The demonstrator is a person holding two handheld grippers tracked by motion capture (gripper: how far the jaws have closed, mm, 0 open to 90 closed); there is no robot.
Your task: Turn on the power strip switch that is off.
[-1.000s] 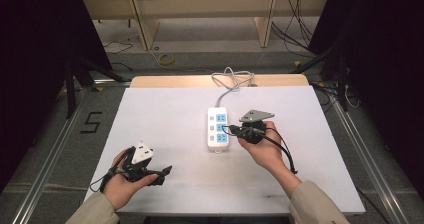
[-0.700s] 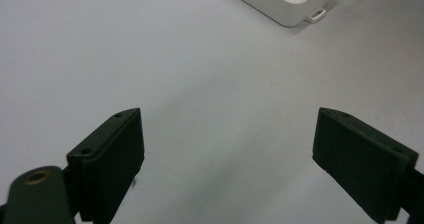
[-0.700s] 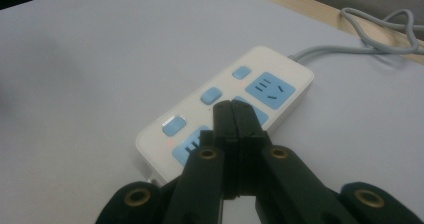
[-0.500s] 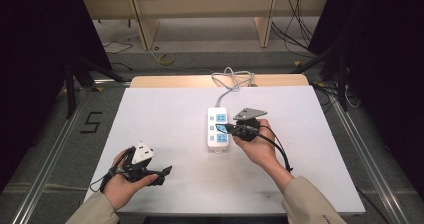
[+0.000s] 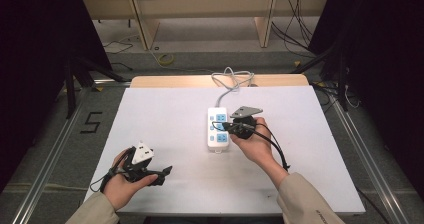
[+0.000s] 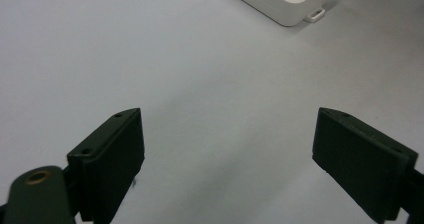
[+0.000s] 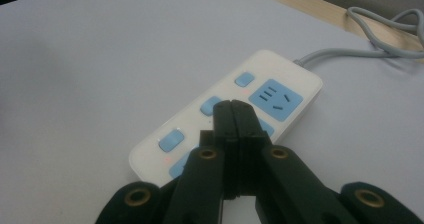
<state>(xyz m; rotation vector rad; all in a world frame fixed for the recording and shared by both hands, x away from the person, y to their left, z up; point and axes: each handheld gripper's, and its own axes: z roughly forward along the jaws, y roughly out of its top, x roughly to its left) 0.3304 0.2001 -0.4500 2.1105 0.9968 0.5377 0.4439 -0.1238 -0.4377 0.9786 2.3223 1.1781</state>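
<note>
So the white power strip (image 5: pixel 218 129) was sitting around the middle of the white table (image 5: pixel 165 114), its grey cord (image 5: pixel 231 79) looping off over the far edge. The right gripper (image 5: pixel 226 126) was over the strip, jaws pressed fully together with nothing between them, tips right above the middle blue switch (image 7: pixel 210 105); I couldn't tell if they actually touched it. Little red lights showed beside the switches. The left gripper (image 5: pixel 162 173) was down at the near left of the table, well apart from the strip, jaws spread wide and empty over bare tabletop.
</note>
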